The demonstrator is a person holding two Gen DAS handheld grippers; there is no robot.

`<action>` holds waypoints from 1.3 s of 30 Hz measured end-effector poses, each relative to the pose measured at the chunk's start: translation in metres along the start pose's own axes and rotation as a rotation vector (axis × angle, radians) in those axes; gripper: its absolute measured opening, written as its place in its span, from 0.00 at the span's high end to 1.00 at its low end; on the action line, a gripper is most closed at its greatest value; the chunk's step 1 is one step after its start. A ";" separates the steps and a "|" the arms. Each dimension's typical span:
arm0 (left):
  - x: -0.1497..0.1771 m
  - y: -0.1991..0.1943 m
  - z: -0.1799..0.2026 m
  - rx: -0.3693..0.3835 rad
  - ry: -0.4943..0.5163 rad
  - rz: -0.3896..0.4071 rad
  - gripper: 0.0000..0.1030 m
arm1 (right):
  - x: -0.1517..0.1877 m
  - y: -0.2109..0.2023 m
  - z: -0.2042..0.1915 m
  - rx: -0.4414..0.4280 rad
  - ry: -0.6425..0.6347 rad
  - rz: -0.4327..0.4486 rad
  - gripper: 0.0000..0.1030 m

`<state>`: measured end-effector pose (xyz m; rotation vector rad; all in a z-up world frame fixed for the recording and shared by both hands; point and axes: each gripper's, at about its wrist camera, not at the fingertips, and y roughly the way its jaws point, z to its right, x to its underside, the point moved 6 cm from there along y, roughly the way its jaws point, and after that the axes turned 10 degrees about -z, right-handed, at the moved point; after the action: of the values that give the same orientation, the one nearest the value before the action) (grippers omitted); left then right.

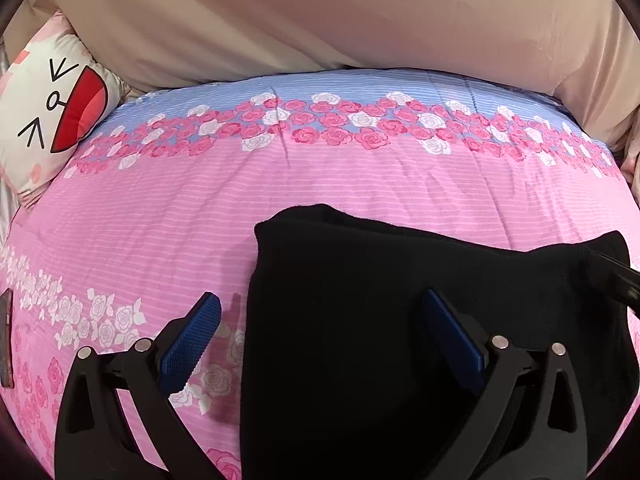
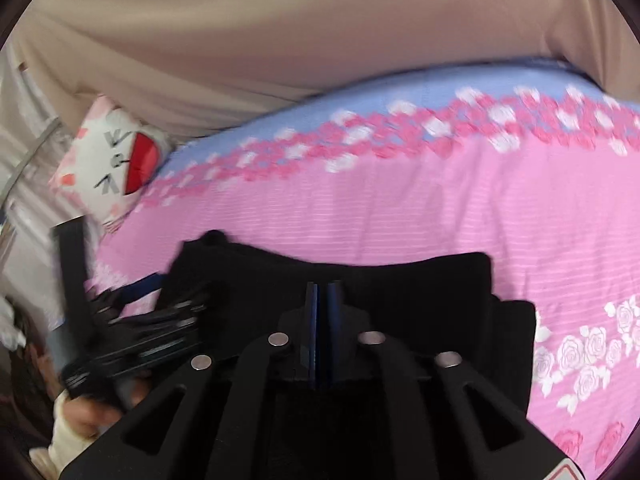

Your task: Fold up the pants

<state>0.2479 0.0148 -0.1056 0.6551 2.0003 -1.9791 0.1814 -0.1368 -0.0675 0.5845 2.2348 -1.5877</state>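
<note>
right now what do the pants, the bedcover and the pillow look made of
Pants: soft matte black knit or fleece, probably; no sheen, faintly fuzzy edges.
Bedcover: printed woven cloth, likely cotton, lightly padded; fine stripes, rose print, shallow puckers.
Pillow: smooth printed fabric over soft filling; plump, rounded corners.

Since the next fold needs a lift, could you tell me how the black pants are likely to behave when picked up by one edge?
The black pants lie flat in soft layers on the pink quilt, so they would probably droop rather than hold shape. The matte knit looks unlikely to slip. Being folded, layers may fall open if only the top one is pinched.
</note>
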 end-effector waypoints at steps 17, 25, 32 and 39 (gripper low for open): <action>0.131 -0.088 0.030 0.178 0.249 0.032 0.05 | 0.120 -0.059 0.045 -0.033 0.116 0.003 0.55; 0.124 -0.100 0.070 0.098 0.391 0.127 0.05 | 0.089 -0.055 0.028 0.018 0.023 0.016 0.94; 0.117 -0.106 0.137 0.245 0.551 0.146 0.05 | 0.053 -0.075 0.003 -0.241 0.027 0.019 0.95; 0.074 -0.093 0.148 0.287 0.528 0.180 0.75 | 0.021 -0.087 -0.013 -0.494 0.038 -0.003 0.87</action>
<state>0.1195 -0.1191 -0.0660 1.5023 1.8267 -2.1591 0.1187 -0.1477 -0.0030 0.4687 2.5236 -0.9670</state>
